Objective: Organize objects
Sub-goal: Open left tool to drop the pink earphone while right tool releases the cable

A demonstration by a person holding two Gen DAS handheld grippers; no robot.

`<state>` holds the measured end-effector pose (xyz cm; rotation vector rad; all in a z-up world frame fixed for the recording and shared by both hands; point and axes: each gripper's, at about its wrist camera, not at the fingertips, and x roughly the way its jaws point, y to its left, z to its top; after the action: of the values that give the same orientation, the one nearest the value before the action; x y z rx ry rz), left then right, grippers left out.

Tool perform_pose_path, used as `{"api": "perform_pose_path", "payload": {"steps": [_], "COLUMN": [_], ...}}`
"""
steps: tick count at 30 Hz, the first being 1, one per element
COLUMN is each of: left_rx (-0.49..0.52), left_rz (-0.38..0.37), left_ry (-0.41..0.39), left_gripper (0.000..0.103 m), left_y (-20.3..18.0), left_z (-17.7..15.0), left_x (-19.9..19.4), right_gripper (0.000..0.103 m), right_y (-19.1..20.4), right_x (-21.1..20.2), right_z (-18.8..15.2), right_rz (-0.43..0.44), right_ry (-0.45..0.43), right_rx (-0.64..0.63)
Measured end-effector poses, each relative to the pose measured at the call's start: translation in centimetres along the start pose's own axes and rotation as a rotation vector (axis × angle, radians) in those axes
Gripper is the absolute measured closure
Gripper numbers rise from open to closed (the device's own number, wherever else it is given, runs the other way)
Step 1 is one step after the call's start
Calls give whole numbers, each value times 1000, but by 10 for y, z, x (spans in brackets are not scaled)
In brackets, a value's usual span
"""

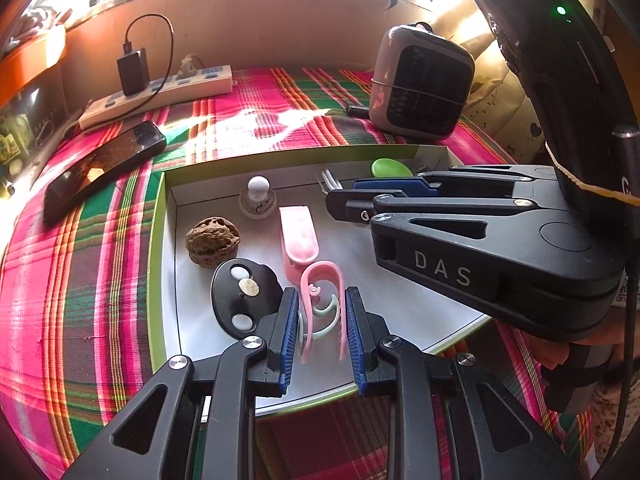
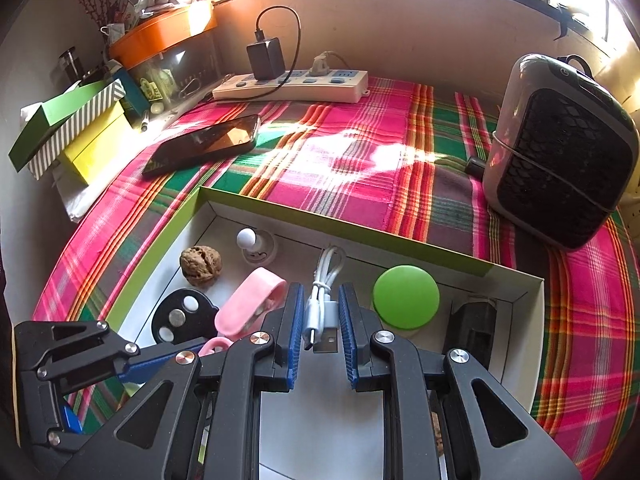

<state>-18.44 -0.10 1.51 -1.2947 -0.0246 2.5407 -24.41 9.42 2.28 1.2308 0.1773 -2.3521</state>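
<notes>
Plaid cloth: covers the surface under everything.
Heater: at its right edge.
Box, white inside with green rim: on the cloth's near part, holding the small items.
Your right tongs: clenched on the white cable, mid-box toward the far wall.
Your left tongs: grasping the pink hook at the box's near edge.
Green disc: just right of the cable.
Pink clip, walnut: box's left half.
</notes>
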Motion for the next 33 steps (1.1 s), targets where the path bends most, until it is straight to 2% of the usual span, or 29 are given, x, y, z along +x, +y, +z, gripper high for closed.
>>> {"api": "perform_pose_path", "payload": {"steps": [33], "left_rx": [-25], "left_rz": [-8], "left_ry": [15], "left_gripper": [81], "left_y": [5], "left_z": [3], "left_x": [6], "right_gripper": [84], "right_y": [0], "right_x": [11], "right_z": [-4], "right_rz": [-8], "right_ry": [26], "right_rx": [7]}}
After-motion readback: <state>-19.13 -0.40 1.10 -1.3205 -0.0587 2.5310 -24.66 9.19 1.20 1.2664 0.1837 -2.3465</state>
